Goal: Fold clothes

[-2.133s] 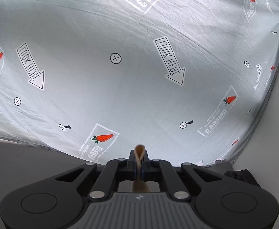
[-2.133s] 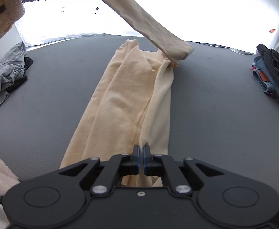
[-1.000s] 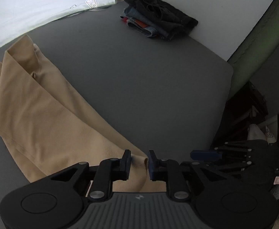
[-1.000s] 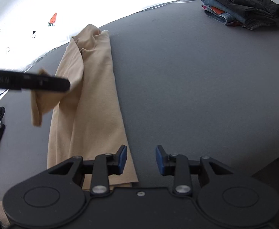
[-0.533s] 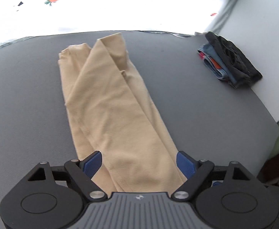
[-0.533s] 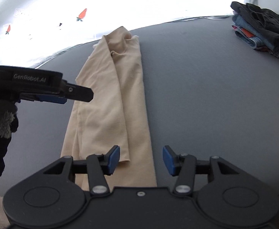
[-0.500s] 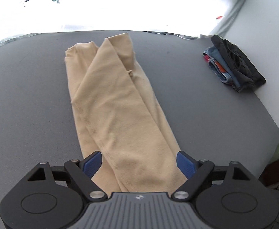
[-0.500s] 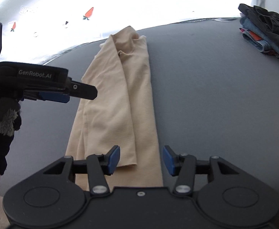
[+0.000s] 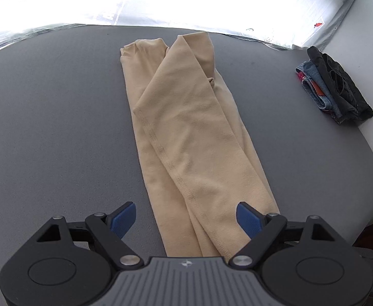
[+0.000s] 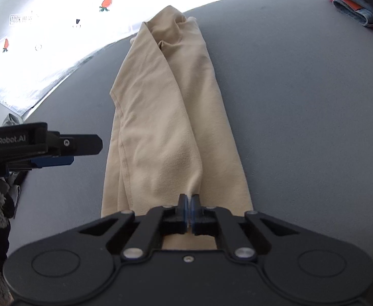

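Right gripper (image 10: 189, 199) jaws seemingly pinching tan garment (image 10: 168, 117); left gripper (image 9: 186, 216) agape.

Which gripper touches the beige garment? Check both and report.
Right gripper: touching. The right wrist view shows its jaws shut on a puckered fold of the garment. Left gripper: cannot tell; its jaws straddle the cloth, open.

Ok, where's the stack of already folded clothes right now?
The folded stack sits at the far right edge of the grey table in the left wrist view, right of the beige garment and apart from it.
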